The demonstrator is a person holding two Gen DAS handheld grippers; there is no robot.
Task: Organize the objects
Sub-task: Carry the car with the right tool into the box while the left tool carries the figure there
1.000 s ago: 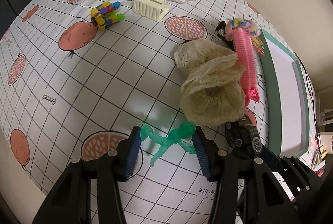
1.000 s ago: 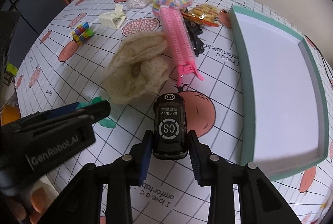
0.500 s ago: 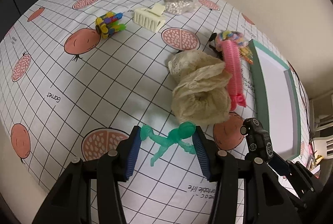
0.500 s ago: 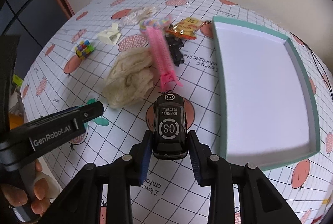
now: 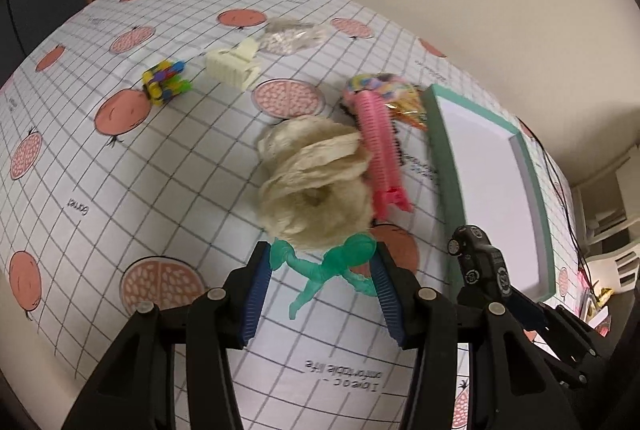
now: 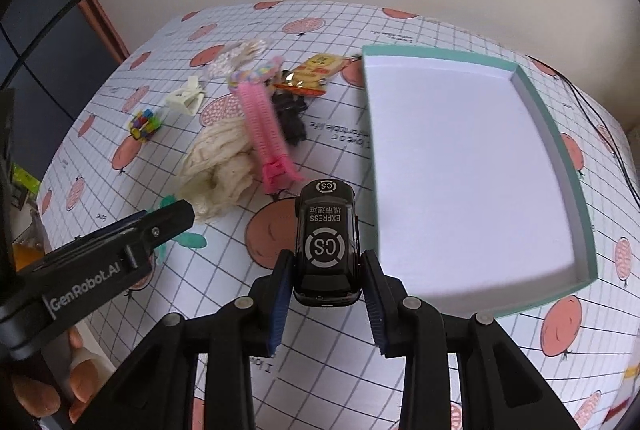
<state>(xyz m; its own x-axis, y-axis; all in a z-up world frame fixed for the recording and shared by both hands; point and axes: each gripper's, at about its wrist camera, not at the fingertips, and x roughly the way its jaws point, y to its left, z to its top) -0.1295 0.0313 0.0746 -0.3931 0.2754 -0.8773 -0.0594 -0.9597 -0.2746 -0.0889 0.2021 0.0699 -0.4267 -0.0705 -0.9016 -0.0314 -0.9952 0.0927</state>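
Note:
My left gripper is shut on a translucent green toy figure and holds it above the patterned tablecloth, just in front of a cream scrunchie. My right gripper is shut on a black toy car marked "CS EXPRESS". The car hangs in the air just left of a teal tray with a bare white floor. In the left wrist view the car shows beside the tray's near wall. In the right wrist view the left gripper's finger hides most of the green figure.
On the cloth lie a pink hair clip, a black clip, a yellow snack packet, a rainbow scrunchie, a cream claw clip, a colourful block toy and a bead bag. A hand shows bottom left.
Both grippers have risen and the table looks farther away. The right gripper has carried the car to the tray's near left side. The left still holds the green figure.

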